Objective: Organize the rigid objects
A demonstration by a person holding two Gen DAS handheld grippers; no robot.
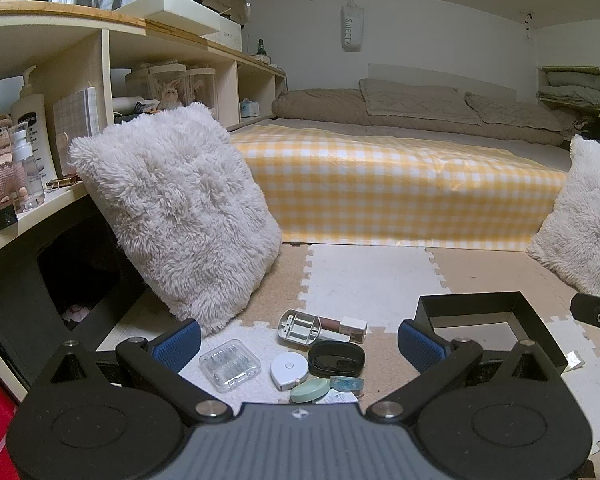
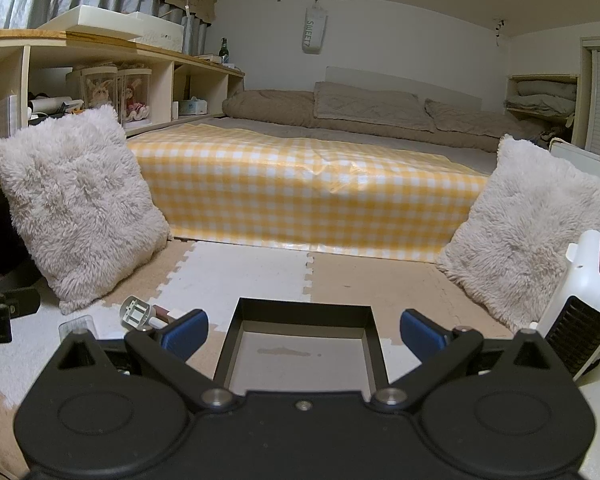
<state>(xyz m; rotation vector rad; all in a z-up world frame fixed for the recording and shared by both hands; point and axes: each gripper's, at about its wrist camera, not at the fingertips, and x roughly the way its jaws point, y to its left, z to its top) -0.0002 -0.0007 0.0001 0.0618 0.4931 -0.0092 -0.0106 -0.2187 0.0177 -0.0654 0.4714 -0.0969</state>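
On the foam mat in front of the bed, a cluster of small items lies directly ahead of the left gripper [image 1: 300,344], between its spread blue pads and holding nothing; the right gripper [image 2: 304,332] is spread too and empty, and it faces the black tray [image 2: 228,344], which sits empty between its fingers. So the left hand is plainly the nearer one to the pile, and the tray [image 1: 536,320] lies to the right of that pile, just beside it. Nearest the left claw are a clear case [image 1: 229,364], angled with its long axis running up to the right, a white tape measure [image 1: 289,370], a mint pebble-shaped box [image 1: 309,390] and a blue tape roll [image 1: 347,384]. Behind them sit a glossy black oval case [image 1: 336,358], a grey plastic holder [image 1: 298,326] and a lip tube [image 1: 342,326] lying crosswise, left to right. All look hard and small; the oval case looks slick. A likely first move is a short reach forward by the left claw, then a carry rightward to the tray.
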